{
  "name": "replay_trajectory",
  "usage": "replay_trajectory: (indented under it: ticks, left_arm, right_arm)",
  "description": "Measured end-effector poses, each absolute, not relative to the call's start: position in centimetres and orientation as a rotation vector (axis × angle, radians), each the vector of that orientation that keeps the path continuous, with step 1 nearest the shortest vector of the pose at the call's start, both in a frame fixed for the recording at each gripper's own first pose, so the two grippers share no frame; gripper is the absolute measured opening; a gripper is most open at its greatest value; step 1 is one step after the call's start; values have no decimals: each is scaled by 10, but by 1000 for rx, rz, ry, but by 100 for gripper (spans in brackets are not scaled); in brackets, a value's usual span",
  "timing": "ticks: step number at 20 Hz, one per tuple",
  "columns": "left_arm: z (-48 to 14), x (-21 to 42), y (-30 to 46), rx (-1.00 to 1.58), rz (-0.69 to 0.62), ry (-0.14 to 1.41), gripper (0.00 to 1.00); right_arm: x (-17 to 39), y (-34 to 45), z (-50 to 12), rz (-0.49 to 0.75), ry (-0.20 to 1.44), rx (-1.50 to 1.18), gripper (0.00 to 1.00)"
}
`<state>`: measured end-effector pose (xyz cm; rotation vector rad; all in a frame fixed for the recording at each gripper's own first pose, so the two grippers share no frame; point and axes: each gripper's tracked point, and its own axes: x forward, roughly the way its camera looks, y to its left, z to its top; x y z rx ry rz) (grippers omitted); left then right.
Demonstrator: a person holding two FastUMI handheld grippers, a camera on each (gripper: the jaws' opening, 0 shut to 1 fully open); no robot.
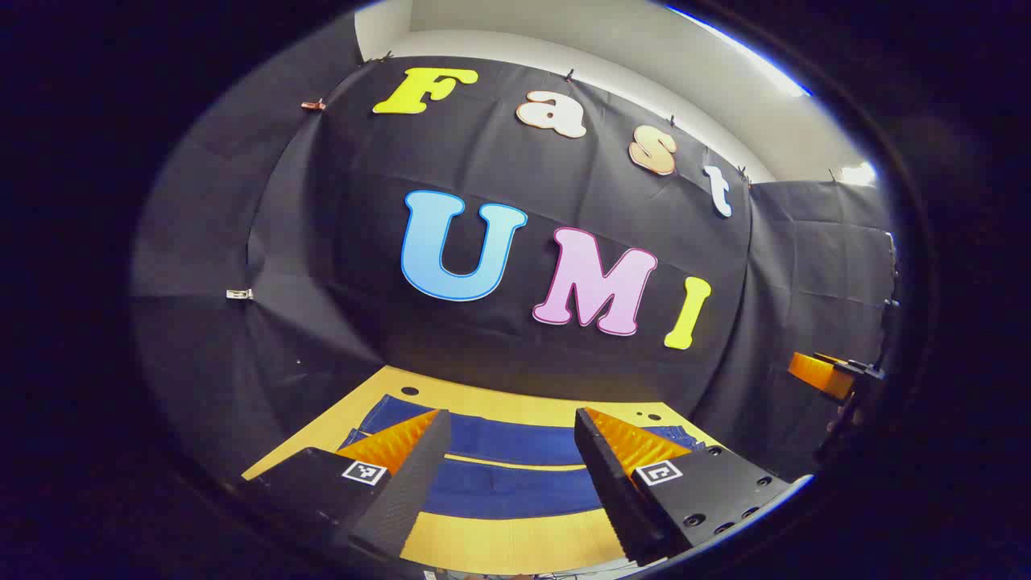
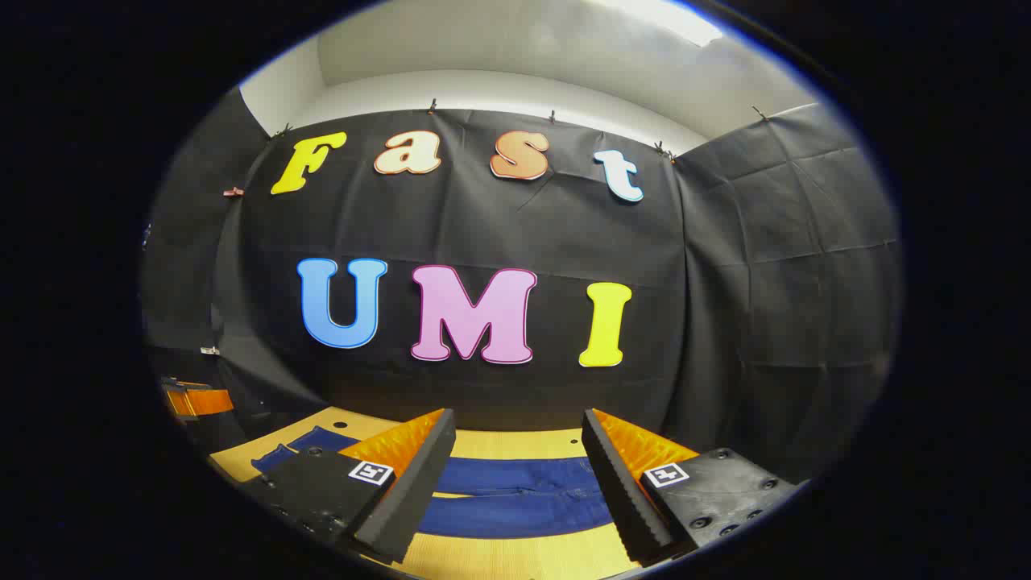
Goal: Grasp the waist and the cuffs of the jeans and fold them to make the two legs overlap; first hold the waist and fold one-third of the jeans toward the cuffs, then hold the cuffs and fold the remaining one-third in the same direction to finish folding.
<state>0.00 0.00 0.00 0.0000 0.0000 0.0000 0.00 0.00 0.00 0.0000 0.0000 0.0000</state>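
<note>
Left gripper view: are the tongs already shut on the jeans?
No. The left tongs stand wide open above the table, and the jeans lie flat, untouched, between the two fingers.

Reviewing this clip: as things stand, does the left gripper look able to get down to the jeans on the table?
Probably yes. The left gripper hangs open above the jeans, which lie flat on the wooden table with nothing between fingers and denim. Which end is the waist is unclear from here.

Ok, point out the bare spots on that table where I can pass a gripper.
A bare strip of the yellow wooden table runs along the near edge, in front of the blue denim jeans. A narrower strip lies between jeans and black cloth wall. The jeans cover the middle.
</note>
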Motion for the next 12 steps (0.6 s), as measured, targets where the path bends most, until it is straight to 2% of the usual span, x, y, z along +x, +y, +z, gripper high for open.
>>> replay_trajectory:
  ticks: [3, 4, 5, 12]
  left_arm:
    - [-1, 20, 3, 76, 27, 10, 96]
    - [1, 30, -1, 75, 4, 4, 96]
    - [1, 37, -9, 49, -27, 12, 96]
    - [4, 77, -14, -50, -53, 9, 96]
  right_arm:
    - [24, -8, -6, -16, 19, 10, 96]
    - [33, -8, -8, -15, 23, 22, 94]
    - [42, -7, -11, -14, 29, 28, 96]
    - [99, 5, -25, 41, 54, 28, 94]
